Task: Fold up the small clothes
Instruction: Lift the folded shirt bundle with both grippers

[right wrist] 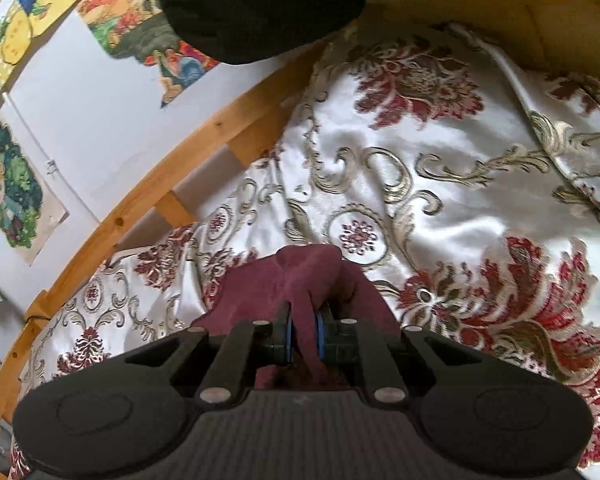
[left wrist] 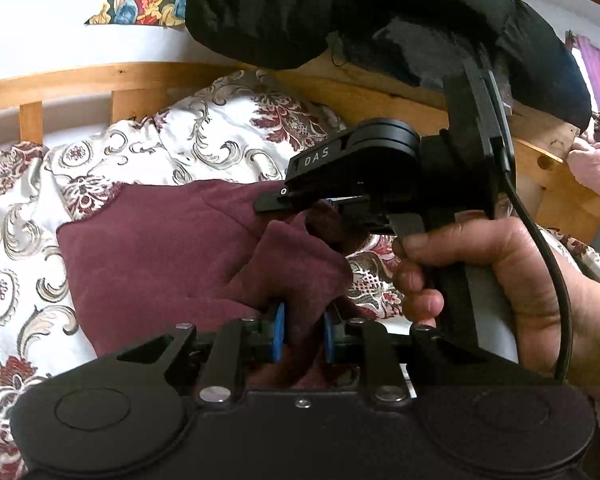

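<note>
we have the left hand-held gripper [left wrist: 303,334] clamped on a bunched edge of the maroon garment [left wrist: 160,248], and the right hand-held gripper [right wrist: 305,330] pinched together on another fold of it. in the left wrist view the cloth spreads from our pads toward centre left, lying on the floral bedspread [left wrist: 204,136]; the right tool sits at centre right, its grip just above ours. the garment looks soft, plain, fleecy and partly doubled over.

garment: maroon cloth [left wrist: 152,248] | state: partly folded, rumpled | place: on floral bedspread, corner lifted
</note>
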{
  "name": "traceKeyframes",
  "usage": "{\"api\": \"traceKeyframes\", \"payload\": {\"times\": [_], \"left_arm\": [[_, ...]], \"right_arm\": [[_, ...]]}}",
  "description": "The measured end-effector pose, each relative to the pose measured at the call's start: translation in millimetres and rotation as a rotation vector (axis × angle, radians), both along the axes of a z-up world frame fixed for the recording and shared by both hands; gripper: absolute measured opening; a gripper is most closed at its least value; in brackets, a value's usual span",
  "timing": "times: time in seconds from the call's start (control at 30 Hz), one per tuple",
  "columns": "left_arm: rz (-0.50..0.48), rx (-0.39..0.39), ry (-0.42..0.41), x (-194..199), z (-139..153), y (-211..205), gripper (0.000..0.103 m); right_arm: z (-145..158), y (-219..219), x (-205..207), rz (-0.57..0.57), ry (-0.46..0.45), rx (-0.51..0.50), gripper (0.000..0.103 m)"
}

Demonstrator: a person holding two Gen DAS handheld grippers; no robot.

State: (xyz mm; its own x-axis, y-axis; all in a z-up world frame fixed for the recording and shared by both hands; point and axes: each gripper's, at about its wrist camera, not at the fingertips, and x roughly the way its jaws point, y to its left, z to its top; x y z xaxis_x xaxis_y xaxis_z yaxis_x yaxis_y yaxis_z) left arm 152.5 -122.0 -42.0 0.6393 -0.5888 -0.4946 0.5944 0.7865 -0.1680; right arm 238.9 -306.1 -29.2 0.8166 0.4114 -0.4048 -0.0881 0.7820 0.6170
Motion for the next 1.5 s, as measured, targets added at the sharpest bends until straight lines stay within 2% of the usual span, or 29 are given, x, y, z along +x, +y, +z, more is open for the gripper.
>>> {"api": "traceKeyframes", "payload": {"times": [0.47,0.8,1.27,1.37,1.5], "left_arm": [[-0.013,0.001,0.028,0,-6,2,0.023],[-0.032,-0.023,0.047,-2,-5,8,0.038],[-0.029,-0.034,0.055,-3,-4,8,0.045],[-0.03,-0.032,0.054,-3,-4,8,0.05],[-0.026,-0.037,0.048,-6,-1,12,0.064]], "right_arm": [[-9,1,1,-0.021,0.044,-0.041,0.013],[-17,1,2,-0.039,0.078,-0.061,0.014],[-21,-2,2,-0.058,0.097,-0.051,0.018],[-21,-3,2,-0.063,0.101,-0.05,0.024],[-20,-5,1,-0.075,0.102,-0.045,0.029]]}}
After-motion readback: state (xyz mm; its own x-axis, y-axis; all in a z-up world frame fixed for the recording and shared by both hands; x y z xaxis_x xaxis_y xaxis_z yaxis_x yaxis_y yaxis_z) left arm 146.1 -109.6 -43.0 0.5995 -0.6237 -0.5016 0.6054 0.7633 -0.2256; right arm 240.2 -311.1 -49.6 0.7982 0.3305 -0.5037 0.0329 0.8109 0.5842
